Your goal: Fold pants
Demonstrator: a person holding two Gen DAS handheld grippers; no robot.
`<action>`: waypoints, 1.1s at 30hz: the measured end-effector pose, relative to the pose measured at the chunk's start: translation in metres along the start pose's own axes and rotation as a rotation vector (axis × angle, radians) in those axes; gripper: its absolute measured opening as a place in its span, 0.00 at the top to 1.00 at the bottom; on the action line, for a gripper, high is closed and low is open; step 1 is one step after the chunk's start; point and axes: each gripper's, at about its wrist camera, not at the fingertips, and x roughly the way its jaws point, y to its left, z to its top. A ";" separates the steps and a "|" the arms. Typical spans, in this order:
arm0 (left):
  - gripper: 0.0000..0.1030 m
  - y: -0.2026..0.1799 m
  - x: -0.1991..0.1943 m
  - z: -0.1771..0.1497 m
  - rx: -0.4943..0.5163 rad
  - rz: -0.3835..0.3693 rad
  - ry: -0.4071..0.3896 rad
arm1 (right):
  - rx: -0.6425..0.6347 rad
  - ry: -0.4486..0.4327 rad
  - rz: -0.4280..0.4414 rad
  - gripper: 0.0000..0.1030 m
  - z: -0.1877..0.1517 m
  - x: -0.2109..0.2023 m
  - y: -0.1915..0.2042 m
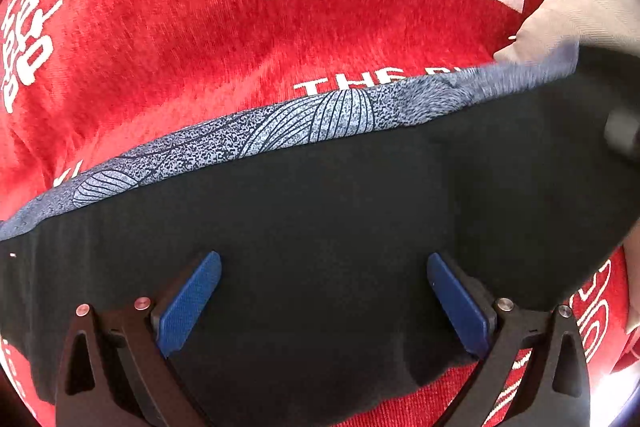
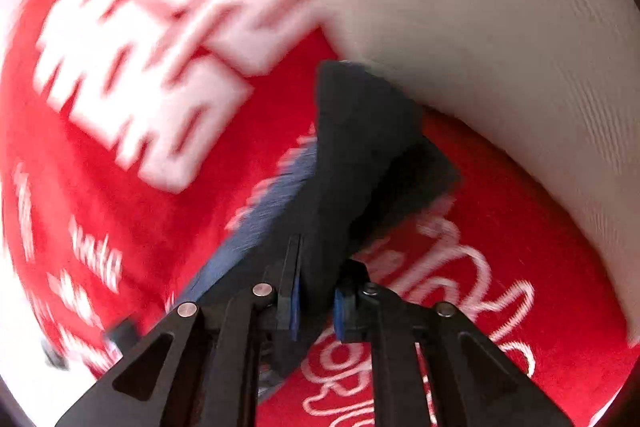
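Right gripper [image 2: 316,301] clamps black pants [image 2: 360,131]; left gripper [image 1: 324,293] spread above.

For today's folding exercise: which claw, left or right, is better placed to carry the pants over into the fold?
Right, probably. The right claw is shut on the dark pants, lifting a corner. The left claw stands open over the flat fabric, gripping nothing.

I see the pants [image 1: 320,219] lying on a blanket [image 1: 160,47], a pillow [image 2: 500,27] behind them at right.
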 end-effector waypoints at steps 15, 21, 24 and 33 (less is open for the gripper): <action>0.00 0.045 -0.034 -0.005 -0.048 -0.130 0.029 | -0.497 0.060 -0.034 0.87 -0.042 -0.007 0.133; 0.00 0.160 -0.076 -0.027 -0.127 -0.013 0.023 | -0.696 0.082 -0.136 0.87 -0.091 0.015 0.189; 0.00 0.216 -0.079 -0.043 -0.178 0.060 0.055 | -0.805 0.102 -0.202 0.86 -0.130 0.043 0.216; 0.00 0.316 -0.072 -0.083 -0.261 0.166 0.134 | -1.124 0.142 -0.480 0.76 -0.259 0.127 0.244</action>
